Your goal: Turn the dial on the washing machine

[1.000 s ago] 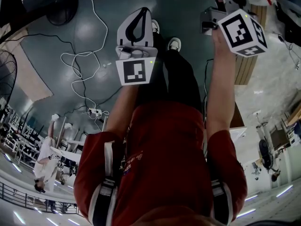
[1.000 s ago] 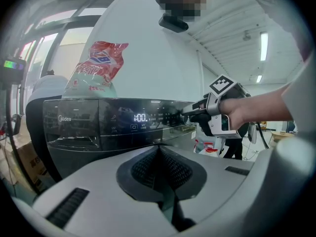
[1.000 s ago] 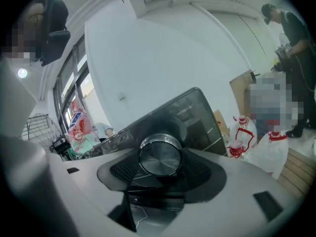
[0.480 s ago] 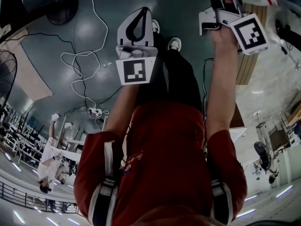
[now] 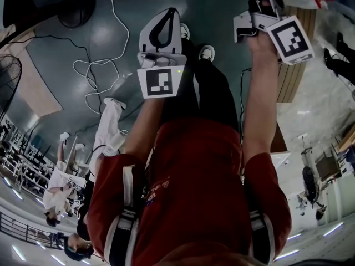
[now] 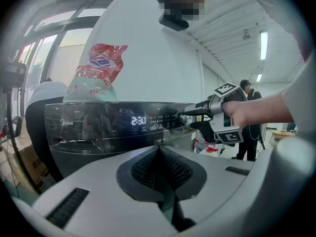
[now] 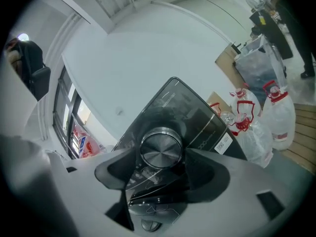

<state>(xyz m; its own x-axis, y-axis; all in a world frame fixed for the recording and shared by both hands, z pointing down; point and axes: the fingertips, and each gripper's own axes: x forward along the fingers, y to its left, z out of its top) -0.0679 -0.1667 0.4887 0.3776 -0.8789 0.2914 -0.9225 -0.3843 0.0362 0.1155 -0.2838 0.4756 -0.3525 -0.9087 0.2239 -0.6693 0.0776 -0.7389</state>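
Rolled since a second earlier, the right hand-held gripper [image 7: 162,158] had just spread its jaws around the dial [image 7: 161,151] on the washer panel [image 6: 98,127]; the left hand-held gripper [image 6: 160,152] sat closed, empty.

dial [image 7: 161,151]: brushed silver, bright rim
washing machine panel [image 6: 98,127]: glossy black, white digits
plastic bag [image 6: 96,70], upper left of the left gripper view: red and white, blue mark
left gripper [image 6: 159,154]: pale grey shell, black pads
shirt [image 5: 194,187]: dark red
floor [image 5: 55,65]: dark teal
jugs [image 7: 279,117], right edge of the right gripper view: clear, red handles
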